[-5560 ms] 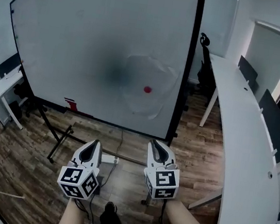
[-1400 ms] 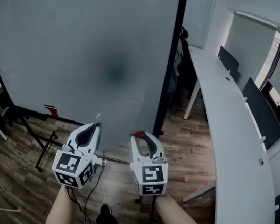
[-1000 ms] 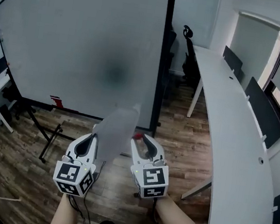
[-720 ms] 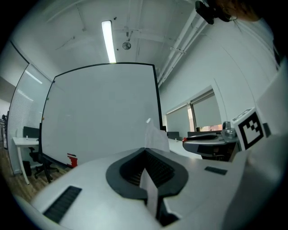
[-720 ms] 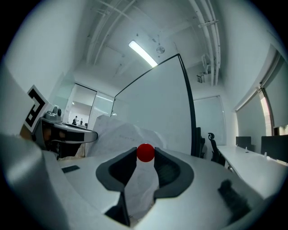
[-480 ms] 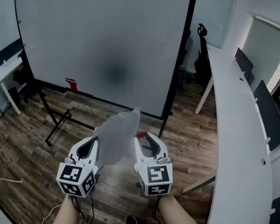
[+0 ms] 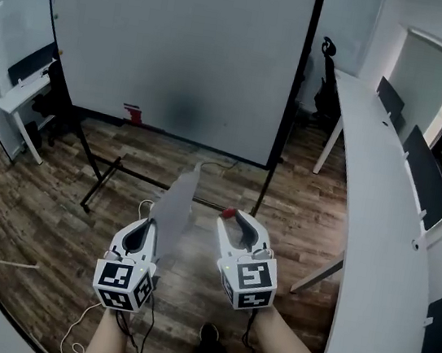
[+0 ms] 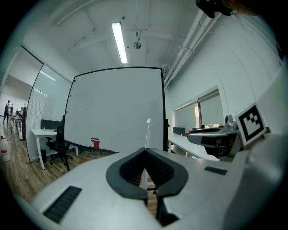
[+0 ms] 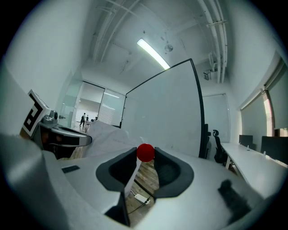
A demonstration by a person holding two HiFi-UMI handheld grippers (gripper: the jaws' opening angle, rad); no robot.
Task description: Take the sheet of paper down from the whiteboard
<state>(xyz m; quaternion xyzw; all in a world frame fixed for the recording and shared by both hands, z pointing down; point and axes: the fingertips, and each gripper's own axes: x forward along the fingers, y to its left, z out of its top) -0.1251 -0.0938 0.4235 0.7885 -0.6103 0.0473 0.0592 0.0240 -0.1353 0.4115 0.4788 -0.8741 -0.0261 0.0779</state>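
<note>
The whiteboard (image 7: pixel 183 43) stands bare at the back of the head view, some way off. My left gripper (image 7: pixel 150 224) is shut on the lower edge of the sheet of paper (image 7: pixel 176 204), which rises curled above the jaws. In the left gripper view the paper (image 8: pixel 146 132) shows edge-on as a thin strip clamped between the pads of the left gripper (image 8: pixel 145 151). My right gripper (image 7: pixel 230 215) is shut on a round red magnet (image 7: pixel 229 211), which sits between the tips of the right gripper (image 9: pixel 145 155). The magnet (image 9: pixel 145 152) is apart from the paper (image 9: pixel 108 134).
A long white desk (image 7: pixel 383 196) curves along the right side, with a black office chair (image 7: pixel 329 72) at its far end. The whiteboard's stand legs (image 7: pixel 110 176) spread over the wooden floor. A small white table (image 7: pixel 20 96) is at the left. Cables (image 7: pixel 128 326) lie near my feet.
The paper, once pinned to the board by the red magnet, is off it and in the left gripper. Both grippers have drawn back from the whiteboard over the last second.
</note>
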